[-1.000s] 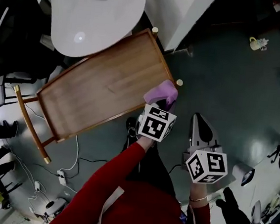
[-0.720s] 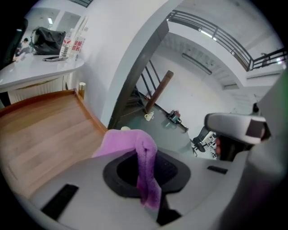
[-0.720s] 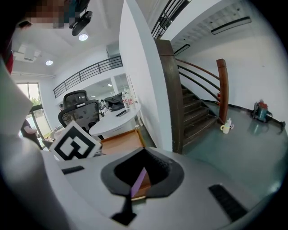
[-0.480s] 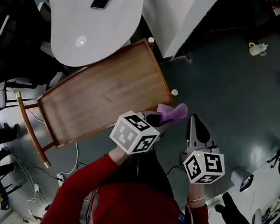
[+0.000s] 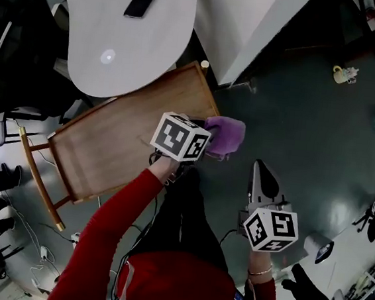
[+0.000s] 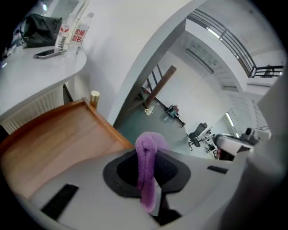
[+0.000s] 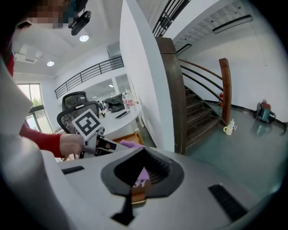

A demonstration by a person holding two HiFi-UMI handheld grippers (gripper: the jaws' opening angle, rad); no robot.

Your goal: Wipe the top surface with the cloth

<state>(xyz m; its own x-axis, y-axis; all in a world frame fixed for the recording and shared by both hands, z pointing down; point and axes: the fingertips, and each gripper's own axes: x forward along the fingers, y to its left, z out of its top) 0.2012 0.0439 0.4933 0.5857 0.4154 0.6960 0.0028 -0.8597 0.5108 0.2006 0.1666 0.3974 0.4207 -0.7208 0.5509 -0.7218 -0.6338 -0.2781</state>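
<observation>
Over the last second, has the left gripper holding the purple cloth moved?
Yes. The left gripper, jaws shut on the purple cloth, went from beside the brown wooden table's near edge to over its right corner.

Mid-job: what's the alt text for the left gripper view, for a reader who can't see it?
The left gripper has its jaws shut on a purple cloth, held just past the edge of a rimmed wooden top. Behind stands a white table with a phone on it.

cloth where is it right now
Head view, centre: the cloth is clamped in the left gripper at the right edge of the wooden top.
</observation>
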